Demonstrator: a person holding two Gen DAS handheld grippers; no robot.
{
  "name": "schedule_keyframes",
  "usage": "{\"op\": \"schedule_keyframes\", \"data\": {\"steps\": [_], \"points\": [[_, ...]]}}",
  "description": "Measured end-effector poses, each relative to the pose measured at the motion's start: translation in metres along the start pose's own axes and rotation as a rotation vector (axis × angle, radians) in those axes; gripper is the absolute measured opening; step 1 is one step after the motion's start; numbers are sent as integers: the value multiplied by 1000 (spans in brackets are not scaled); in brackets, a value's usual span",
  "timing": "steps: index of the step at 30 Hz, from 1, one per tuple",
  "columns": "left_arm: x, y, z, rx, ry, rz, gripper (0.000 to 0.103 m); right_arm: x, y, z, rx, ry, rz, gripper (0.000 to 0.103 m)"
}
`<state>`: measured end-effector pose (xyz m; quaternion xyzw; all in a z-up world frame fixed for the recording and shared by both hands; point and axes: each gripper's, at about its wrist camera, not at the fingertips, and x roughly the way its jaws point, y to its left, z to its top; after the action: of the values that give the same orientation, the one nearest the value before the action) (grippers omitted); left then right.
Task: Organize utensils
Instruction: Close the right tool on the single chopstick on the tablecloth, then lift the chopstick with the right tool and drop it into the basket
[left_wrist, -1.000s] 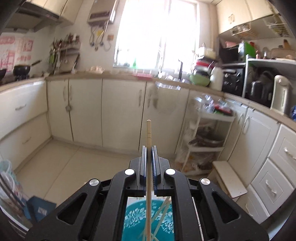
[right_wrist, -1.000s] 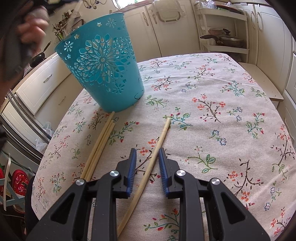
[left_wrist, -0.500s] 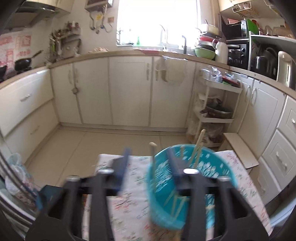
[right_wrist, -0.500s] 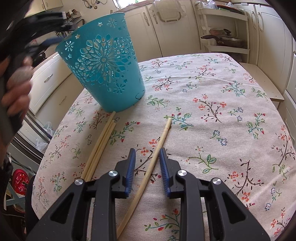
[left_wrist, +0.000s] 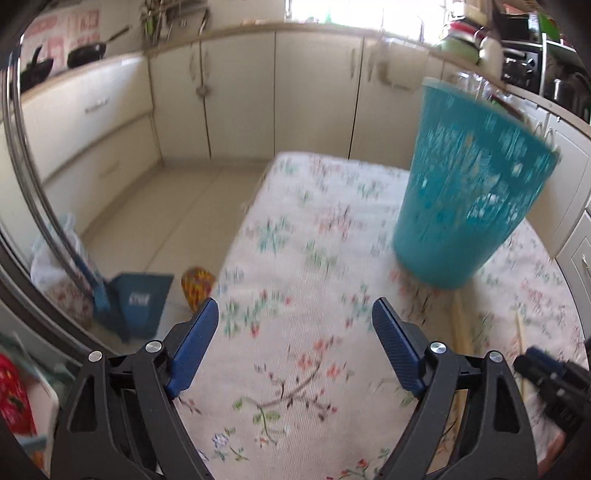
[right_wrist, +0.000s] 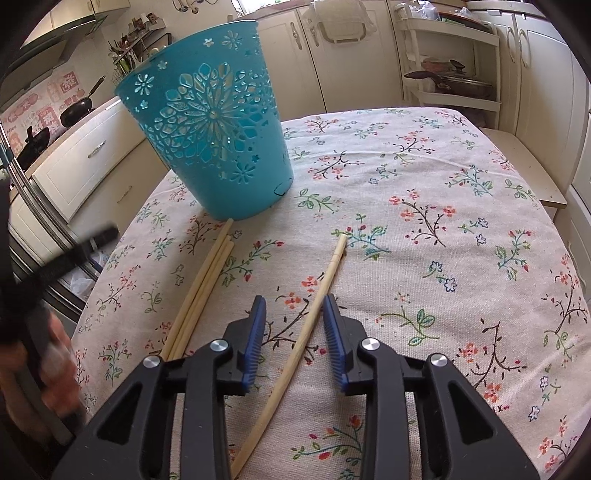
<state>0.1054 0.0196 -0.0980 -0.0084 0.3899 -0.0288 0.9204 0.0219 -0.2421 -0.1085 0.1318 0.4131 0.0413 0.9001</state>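
The left hand-held gripper (left_wrist: 295, 325) hangs over the near-left part of the desk (left_wrist: 303, 236), its blue pads spread wide with only flowered cloth between them; its jaws have just been opening and they grip nothing. That view is smeared with motion blur. From it, the teal basket (left_wrist: 469, 184) stands at about two o'clock, upright on the cloth, and the pale sticks inside it are too blurred to count.

The right hand-held gripper (right_wrist: 294, 314) sits low over the desk with its jaws part open, having just eased apart a little. A single chopstick (right_wrist: 325, 280) lies flat on the cloth and runs between the two pads toward twelve o'clock, leaning slightly to one o'clock; neither pad presses on it, so it is not held.

At about ten o'clock from that gripper lies a bundle of chopsticks (right_wrist: 207, 273), side by side and touching one another, their far tips right at the foot of the basket (right_wrist: 207, 122). The bundle and the single chopstick lie apart.

At nine o'clock in the right view, a blurred hand (right_wrist: 44, 369) grasps the dark frame of the left gripper.
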Motion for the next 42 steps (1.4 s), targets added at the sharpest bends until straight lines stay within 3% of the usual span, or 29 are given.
{"op": "schedule_keyframes", "data": {"steps": [5, 8, 11, 15, 19, 20, 22, 30, 42], "points": [[4, -5, -4, 20, 28, -18, 84, 4, 11, 3, -59, 16, -79, 31], [6, -4, -3, 8, 39, -25, 84, 5, 20, 3, -159, 67, -65, 11], [7, -2, -1, -7, 38, -39, 84, 2, 18, 2, -188, 110, -42, 11], [11, -5, 1, 2, 55, -46, 84, 2, 13, 2, -133, 108, -46, 25], [12, -7, 1, 13, 59, -42, 84, 7, 32, -4, -204, 71, -154, 25], [12, -7, 1, 12, 61, -42, 84, 7, 31, -3, -190, 69, -153, 24], [12, -6, 0, 9, 61, -42, 84, 5, 25, -2, -148, 65, -153, 10], [11, -7, 0, 17, 64, -37, 85, -28, -5, 1, 17, 21, -41, 6], [12, -9, 0, 24, 70, -30, 86, -85, 17, 22, 22, -139, 112, 6]]}}
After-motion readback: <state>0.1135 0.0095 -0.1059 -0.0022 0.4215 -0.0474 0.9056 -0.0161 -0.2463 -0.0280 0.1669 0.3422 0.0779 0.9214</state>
